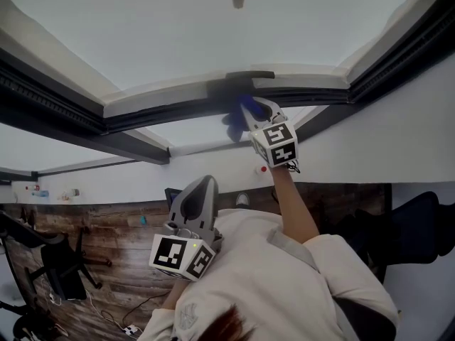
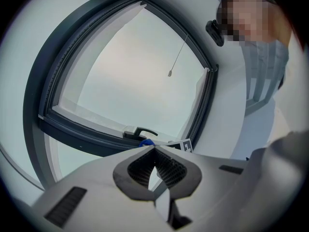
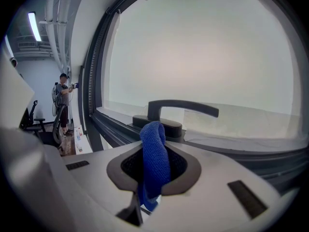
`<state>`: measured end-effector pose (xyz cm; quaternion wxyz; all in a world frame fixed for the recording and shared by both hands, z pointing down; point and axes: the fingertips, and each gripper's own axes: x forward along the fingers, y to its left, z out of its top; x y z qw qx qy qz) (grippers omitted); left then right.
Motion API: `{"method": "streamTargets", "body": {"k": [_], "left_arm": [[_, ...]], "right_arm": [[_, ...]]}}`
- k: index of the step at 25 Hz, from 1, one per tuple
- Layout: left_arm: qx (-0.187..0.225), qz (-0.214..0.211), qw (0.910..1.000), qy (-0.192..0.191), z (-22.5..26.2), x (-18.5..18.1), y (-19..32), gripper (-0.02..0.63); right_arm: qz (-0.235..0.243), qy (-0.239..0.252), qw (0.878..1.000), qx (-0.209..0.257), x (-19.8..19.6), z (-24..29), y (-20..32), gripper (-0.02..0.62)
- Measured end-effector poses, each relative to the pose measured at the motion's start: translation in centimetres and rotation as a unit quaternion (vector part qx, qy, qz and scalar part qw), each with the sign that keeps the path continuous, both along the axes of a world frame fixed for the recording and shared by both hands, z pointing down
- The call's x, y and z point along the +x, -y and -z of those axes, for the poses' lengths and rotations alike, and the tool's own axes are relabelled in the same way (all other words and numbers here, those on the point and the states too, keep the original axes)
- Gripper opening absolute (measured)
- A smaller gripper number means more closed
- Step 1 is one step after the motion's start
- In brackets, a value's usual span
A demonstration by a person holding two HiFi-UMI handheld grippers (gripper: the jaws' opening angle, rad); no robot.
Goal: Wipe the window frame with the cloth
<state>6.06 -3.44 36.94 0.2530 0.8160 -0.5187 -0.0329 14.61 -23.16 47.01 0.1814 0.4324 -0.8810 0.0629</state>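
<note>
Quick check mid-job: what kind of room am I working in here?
Likely an office. There is a large dark-framed window with a lever handle, a black office chair on a wood-plank floor, and a ceiling strip light.

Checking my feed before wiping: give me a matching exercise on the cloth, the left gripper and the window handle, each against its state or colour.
1 cloth
2 left gripper
3 window handle

A black, mounted on the window frame
B shut, holding nothing
C blue, pinched by the right gripper

Pairs: 1-C, 2-B, 3-A.
</note>
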Motion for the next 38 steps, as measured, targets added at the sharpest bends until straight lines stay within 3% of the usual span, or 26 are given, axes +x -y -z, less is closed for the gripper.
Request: {"method": "streamTargets", "body": {"k": [38], "left_arm": [[-0.005, 0.012, 0.9999, 0.005, -0.1, 2.6, -0.3, 0.005]], "right_arm": [[0.0, 0.01, 1.0, 0.005, 4.0, 0.1, 0.5, 0.054]]}}
